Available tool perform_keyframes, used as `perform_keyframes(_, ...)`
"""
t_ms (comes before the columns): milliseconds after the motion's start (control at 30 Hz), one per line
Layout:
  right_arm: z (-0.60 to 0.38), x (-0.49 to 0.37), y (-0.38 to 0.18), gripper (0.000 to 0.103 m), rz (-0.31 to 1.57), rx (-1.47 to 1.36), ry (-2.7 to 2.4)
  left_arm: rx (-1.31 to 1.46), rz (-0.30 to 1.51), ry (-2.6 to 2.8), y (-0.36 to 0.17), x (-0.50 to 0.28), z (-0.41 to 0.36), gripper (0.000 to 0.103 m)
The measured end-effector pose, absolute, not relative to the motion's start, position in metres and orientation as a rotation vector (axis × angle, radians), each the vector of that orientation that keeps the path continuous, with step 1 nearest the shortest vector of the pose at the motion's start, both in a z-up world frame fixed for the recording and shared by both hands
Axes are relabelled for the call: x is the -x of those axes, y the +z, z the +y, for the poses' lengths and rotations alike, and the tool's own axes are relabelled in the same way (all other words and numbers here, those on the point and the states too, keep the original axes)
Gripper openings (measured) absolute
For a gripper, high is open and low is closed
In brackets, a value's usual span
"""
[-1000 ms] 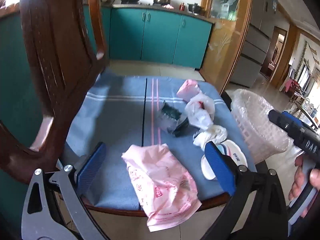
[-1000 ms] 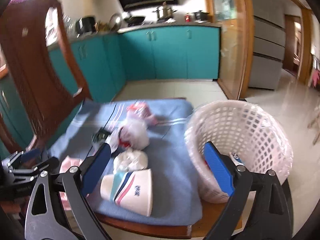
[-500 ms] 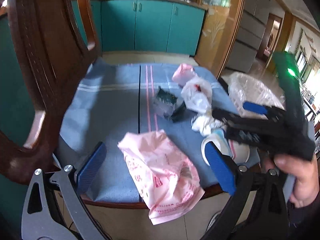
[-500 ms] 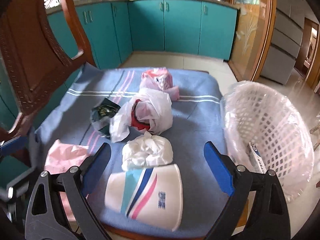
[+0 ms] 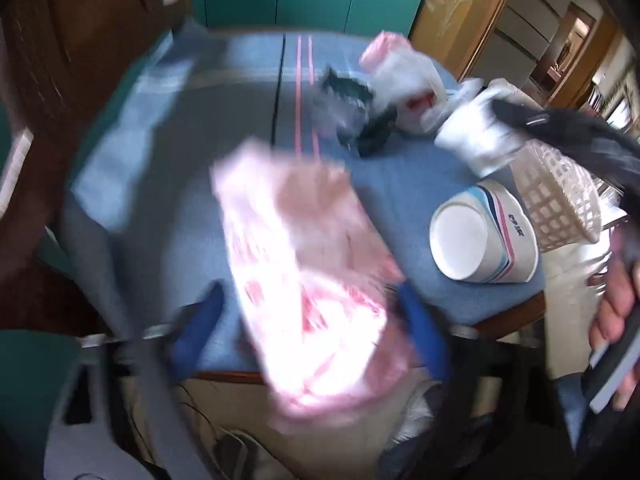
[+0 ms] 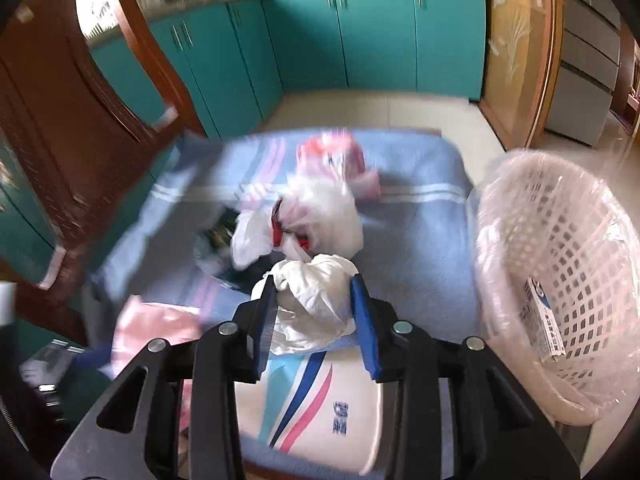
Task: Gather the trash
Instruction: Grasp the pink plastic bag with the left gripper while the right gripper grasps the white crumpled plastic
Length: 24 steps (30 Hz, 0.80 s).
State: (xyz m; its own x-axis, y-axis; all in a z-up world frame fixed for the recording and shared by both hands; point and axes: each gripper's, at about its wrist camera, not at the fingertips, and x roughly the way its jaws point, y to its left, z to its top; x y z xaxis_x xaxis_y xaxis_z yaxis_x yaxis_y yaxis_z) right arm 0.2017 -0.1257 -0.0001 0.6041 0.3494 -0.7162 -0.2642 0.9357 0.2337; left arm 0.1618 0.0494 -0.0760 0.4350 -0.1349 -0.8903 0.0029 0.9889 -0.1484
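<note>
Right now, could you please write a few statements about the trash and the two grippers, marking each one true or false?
1. The crumpled white bag sits between the right gripper fingers, which are closing. True.
2. The paper cup stands upright. False: it lies on its side on the blue cloth.
3. The white basket is empty. False: a small box lies inside.
4. The pink bag lies between the left gripper fingers. True.

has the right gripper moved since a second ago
Yes: the right gripper has come in from beside the white basket to the crumpled white wad, jaws closing around it.
</note>
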Motion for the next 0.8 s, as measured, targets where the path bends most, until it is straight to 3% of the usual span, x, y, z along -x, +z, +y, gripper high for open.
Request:
perform_keyframes(100,-0.146,-0.181,0.017,0.037,0.764,-0.166,0.368,0.119,1.091,-0.088,-0.071,-0.162,0.045,0.041)
perform_keyframes(200,-0.163,-0.170,0.036,0.037,0.678,-0.202,0.360,0.137,0.951,-0.105,-0.044,-0.150,0.044,0.031)
perform_keyframes(433,-0.173,-0.148,0.048,0.037,0.591,-0.202,0.339,0.155,0.595,-0.090,0.022,-0.112,0.054,0.030)
perform_keyframes(800,-0.146,-0.147,0.043,0.037,0.608,-0.128,0.381,0.123,0.637,-0.075,0.012,-0.117,0.052,0.030)
